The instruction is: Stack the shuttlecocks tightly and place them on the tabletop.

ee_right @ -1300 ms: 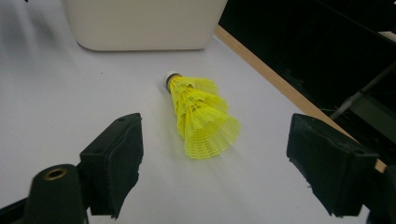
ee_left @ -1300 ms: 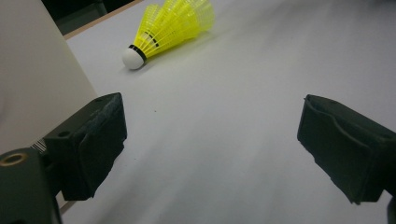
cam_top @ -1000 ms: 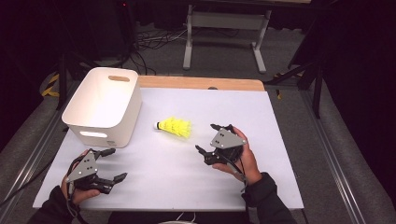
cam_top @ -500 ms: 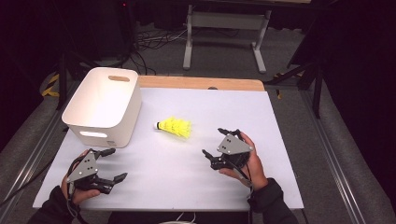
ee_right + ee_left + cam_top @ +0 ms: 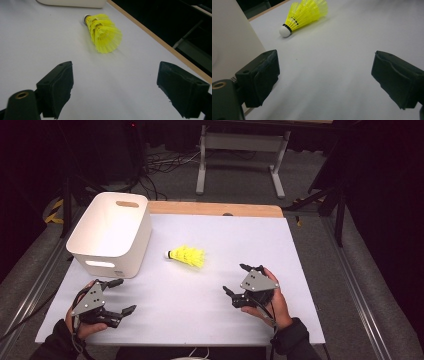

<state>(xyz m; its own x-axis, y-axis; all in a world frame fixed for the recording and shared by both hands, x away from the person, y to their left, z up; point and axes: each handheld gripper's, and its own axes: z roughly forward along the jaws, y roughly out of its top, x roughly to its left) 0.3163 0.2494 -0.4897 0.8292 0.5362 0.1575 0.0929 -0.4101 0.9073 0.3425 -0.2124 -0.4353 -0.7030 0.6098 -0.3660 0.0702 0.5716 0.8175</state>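
Presently on the table, left to right:

Left gripper: held in the person's left hand near the front left corner, just in front of the bin; jaws wide apart, nothing between them.

White bin: plastic, rectangular, with slot handles, standing upright at the left edge toward the back. A small barcode-like label sits low on its near wall; the print is too small to read.

Yellow shuttlecock: lying on its side near the table's middle, just right of the bin, white cork tip toward the bin, untouched. No brand legible.

Right gripper: held in the right hand near the front right; jaws wide, empty, facing the shuttlecock.
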